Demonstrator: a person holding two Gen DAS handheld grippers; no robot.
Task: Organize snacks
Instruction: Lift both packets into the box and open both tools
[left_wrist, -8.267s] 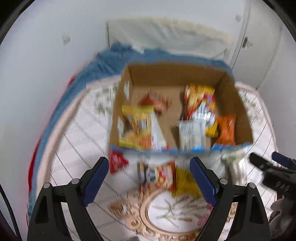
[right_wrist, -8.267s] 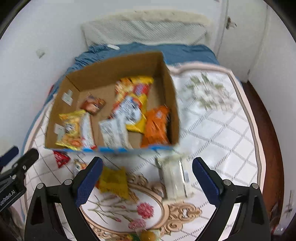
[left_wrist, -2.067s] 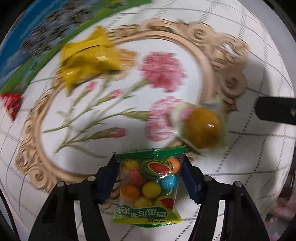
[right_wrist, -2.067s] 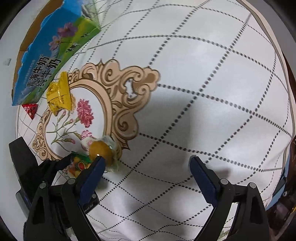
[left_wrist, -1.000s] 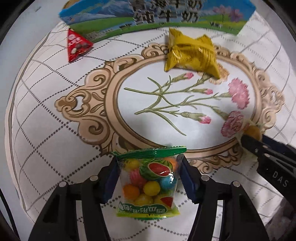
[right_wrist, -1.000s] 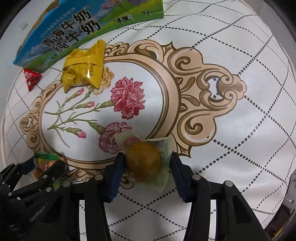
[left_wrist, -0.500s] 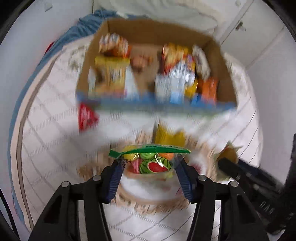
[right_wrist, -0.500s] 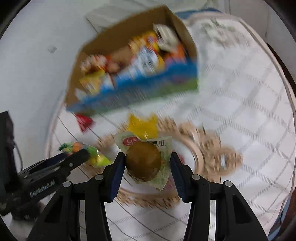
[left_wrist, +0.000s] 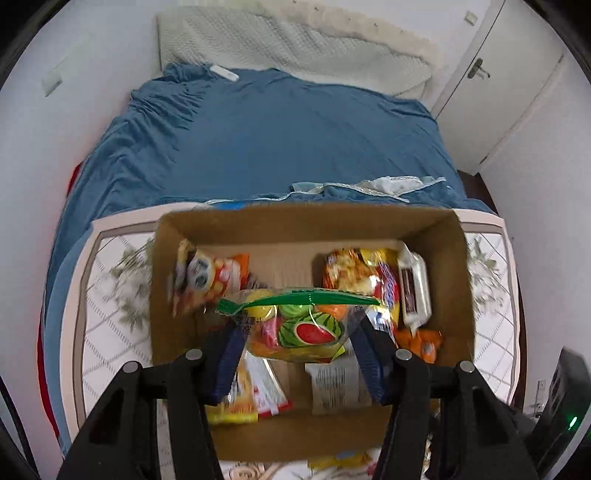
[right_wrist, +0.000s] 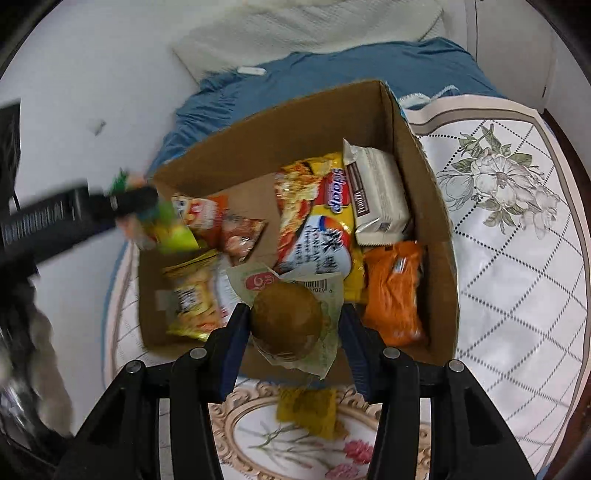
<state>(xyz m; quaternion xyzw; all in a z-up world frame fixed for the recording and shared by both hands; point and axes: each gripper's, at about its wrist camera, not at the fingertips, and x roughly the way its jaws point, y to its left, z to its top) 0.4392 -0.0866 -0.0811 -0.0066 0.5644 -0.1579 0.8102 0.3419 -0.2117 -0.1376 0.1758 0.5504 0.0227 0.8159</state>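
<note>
Holding both over the cardboard box (left_wrist: 458, 280): our left gripper (left_wrist: 295, 347) pinches a light, crinkly candy bag (left_wrist: 295, 325); right gripper (right_wrist: 288, 332) clamps a soft wrapped bun (right_wrist: 286, 323), squashable, so best held by its sides.

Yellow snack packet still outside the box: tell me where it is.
In the right wrist view, the yellow snack packet lies on the floral mat, just outside the cardboard box near wall, below the right tool.

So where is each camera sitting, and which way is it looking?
Left wrist: sits on the left claw, looking down into the cardboard box; its black fingers grip the fruit candy bag.
Right wrist: sits on the right claw, facing the same box; its fingers grip the wrapped brown snack.
Both show the box and white cracker pack.
</note>
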